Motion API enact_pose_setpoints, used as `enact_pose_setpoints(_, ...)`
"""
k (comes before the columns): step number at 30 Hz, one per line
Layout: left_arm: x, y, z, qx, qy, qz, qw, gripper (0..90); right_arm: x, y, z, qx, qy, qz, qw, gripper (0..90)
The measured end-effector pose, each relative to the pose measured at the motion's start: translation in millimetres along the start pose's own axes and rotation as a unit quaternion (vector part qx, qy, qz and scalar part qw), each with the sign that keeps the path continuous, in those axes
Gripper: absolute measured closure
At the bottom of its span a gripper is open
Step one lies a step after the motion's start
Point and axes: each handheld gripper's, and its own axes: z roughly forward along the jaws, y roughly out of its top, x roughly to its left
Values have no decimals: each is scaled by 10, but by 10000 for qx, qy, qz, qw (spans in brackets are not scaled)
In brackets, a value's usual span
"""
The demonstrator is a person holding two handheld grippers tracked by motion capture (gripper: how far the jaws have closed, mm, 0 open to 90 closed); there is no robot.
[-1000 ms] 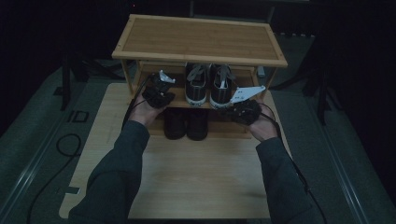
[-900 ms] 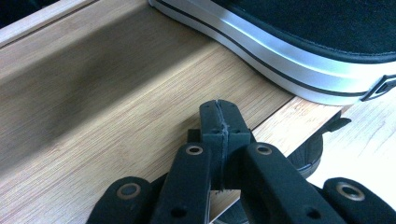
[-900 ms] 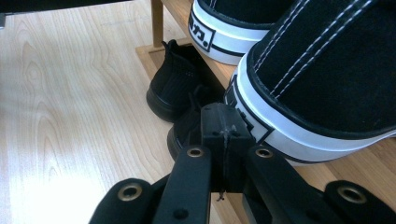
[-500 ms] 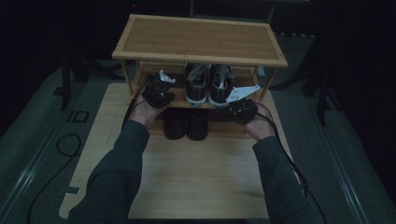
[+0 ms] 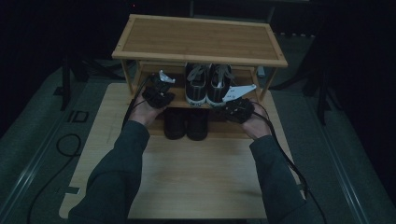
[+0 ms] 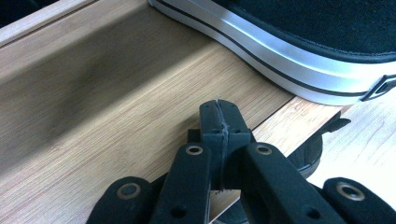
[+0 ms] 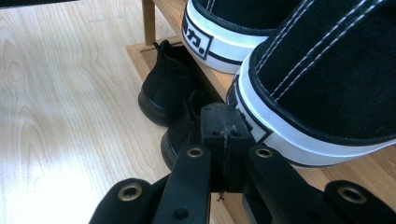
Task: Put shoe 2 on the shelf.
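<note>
A wooden shoe rack [image 5: 201, 39] on the table [image 5: 196, 177] carries white-soled sneakers [image 5: 206, 86].

Both forearms reach forward from the bottom of the high view, the left gripper [image 5: 159, 91] and right gripper [image 5: 237, 108] held level side by side, well apart, each with its black jaws pressed together on nothing.

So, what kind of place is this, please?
Probably a staged test or recording setup, not a real hallway. A small wooden shoe rack stands on a wooden tabletop, with black-and-white sneakers on its shelf and black shoes below. The surroundings are dark, with a cable on the floor.
</note>
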Motion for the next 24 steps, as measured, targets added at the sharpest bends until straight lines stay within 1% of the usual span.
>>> enact_pose_setpoints(4, 9, -8, -1, -24, -37, -30, 10000, 900, 2, -8, -3, -9, 8, 1, 10000, 900)
enact_pose_setpoints(7, 19, -9, 0, -31, -62, -60, 10000, 900, 11, -16, -42, -61, 57, 34, 10000, 900)
enact_pose_setpoints(10, 18, -9, 0, -37, -58, -64, 10000, 900, 28, -22, -75, -80, 98, 1, 9999, 900)
enact_pose_setpoints(19, 11, -4, -1, -24, -32, -32, 10000, 900, 39, -133, -111, -76, 179, 52, 9998, 898)
enact_pose_setpoints(24, 6, -6, -1, -34, -12, -33, 10000, 900, 49, -187, -135, -58, 202, 77, 9997, 881)
